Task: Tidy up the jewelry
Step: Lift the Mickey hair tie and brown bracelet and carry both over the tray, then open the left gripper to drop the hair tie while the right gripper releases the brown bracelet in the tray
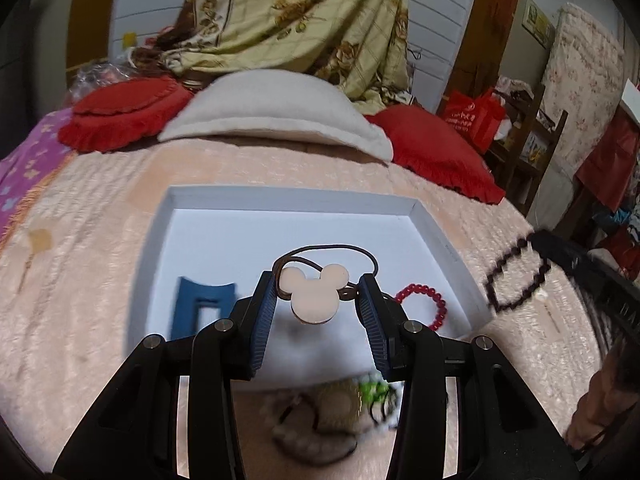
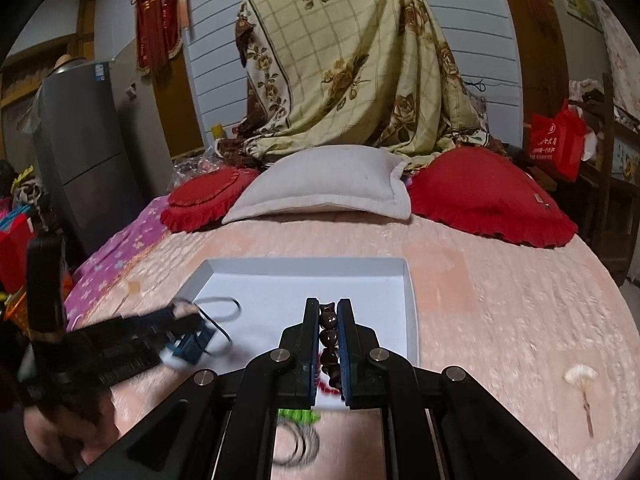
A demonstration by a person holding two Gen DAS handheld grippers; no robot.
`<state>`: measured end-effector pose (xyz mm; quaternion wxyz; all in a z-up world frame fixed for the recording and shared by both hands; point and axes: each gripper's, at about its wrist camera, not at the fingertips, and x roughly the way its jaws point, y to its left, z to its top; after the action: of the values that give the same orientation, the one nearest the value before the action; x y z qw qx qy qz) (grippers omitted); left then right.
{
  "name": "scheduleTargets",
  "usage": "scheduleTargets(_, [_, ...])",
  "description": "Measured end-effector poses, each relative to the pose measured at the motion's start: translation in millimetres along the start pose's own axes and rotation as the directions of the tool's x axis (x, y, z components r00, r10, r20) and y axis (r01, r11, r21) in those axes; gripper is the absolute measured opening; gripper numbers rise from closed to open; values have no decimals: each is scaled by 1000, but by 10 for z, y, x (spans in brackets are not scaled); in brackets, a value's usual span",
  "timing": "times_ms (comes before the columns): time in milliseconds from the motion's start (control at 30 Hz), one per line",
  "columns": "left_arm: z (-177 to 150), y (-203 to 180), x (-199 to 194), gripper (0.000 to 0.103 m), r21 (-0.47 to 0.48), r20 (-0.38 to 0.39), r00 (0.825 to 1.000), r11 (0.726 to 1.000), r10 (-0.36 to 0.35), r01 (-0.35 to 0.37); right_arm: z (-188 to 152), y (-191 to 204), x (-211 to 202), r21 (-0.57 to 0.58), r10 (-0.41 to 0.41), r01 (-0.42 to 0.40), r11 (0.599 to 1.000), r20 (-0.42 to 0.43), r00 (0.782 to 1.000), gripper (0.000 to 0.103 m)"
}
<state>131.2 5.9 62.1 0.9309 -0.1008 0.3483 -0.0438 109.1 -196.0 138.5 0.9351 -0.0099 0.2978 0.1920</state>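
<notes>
My left gripper (image 1: 318, 300) clamps one hair tie (image 1: 314, 294); my right gripper (image 2: 329, 332) pinches one dark bracelet (image 2: 329, 336); one blue clip (image 1: 202, 304) and one red bracelet (image 1: 426, 304) lie in the tray (image 1: 292, 200) below.

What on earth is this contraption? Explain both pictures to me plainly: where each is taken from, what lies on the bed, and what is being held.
No robot here: a person holds a two-finger gripper in each hand, each with a camera looking along its fingers.

The left camera shows the left gripper over a white tray on a pink bedspread. It holds a hair tie with a mouse-head charm, though its cord, not the pads, seems to carry it. In the tray lie a blue hair clip and a red bead bracelet.

The right camera shows the right gripper shut on a dark bead bracelet. More trinkets lie blurred in front of the tray.
</notes>
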Motion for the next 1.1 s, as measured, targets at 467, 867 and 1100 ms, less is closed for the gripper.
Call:
scheduleTargets(467, [-132, -26, 582, 41, 26, -118, 989, 995, 94, -92, 121, -104, 1046, 147, 90, -78, 986, -72, 993, 8])
scheduleTargets(867, [-189, 19, 645, 41, 20, -157, 981, 994, 112, -110, -141, -418, 1405, 162, -73, 114, 980, -239, 968, 8])
scheduleTargets(1100, [-182, 22, 636, 45, 17, -159, 980, 992, 123, -122, -190, -515, 1427, 179, -73, 122, 976, -258, 964, 33])
